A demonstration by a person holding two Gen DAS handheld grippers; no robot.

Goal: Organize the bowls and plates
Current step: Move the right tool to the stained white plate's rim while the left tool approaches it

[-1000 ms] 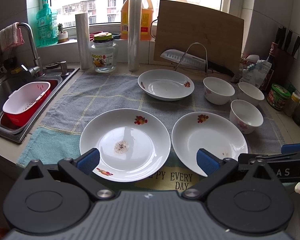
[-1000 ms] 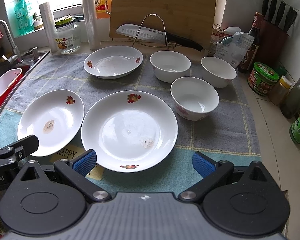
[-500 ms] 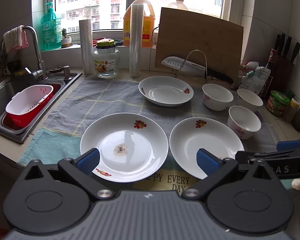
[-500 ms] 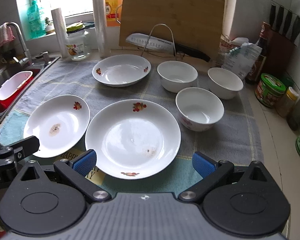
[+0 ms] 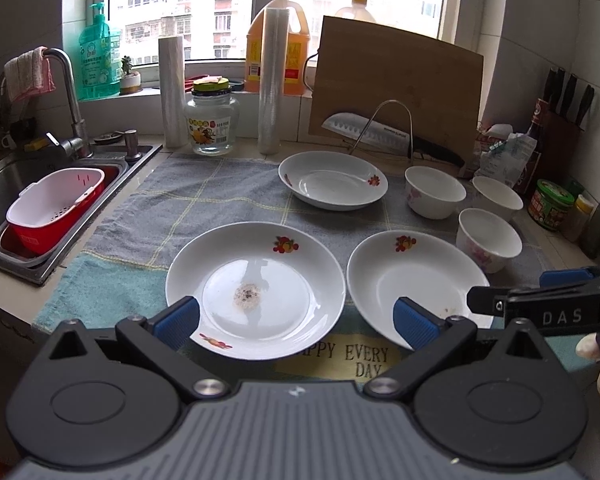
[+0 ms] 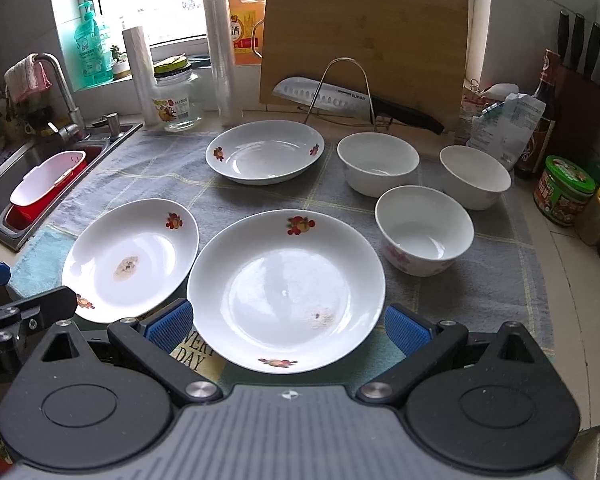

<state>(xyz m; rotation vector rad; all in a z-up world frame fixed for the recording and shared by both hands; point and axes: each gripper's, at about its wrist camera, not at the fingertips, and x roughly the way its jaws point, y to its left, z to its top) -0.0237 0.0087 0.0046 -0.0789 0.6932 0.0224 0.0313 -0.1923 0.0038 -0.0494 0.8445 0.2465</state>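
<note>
Three plates and three bowls sit on the gray cloth (image 6: pixel 172 172); the left gripper (image 5: pixel 296 316) is spread wide with nothing in it, and the near left plate (image 5: pixel 256 288) lies just past its blue tips at 12 o'clock; the right gripper (image 6: pixel 286 322) is wide too and holds nothing, with the near right plate (image 6: pixel 286 288) between its tips at 12 o'clock; the far plate (image 6: pixel 265 153) sits at 12 o'clock further off; the bowls, one (image 6: pixel 377 164), two (image 6: pixel 475 177) and three (image 6: pixel 424 230), bunch together at 1 o'clock; the plates are white with little fruit pictures, and both near ones have a brown smudge; the nearest bowl has pink flowers.
</note>
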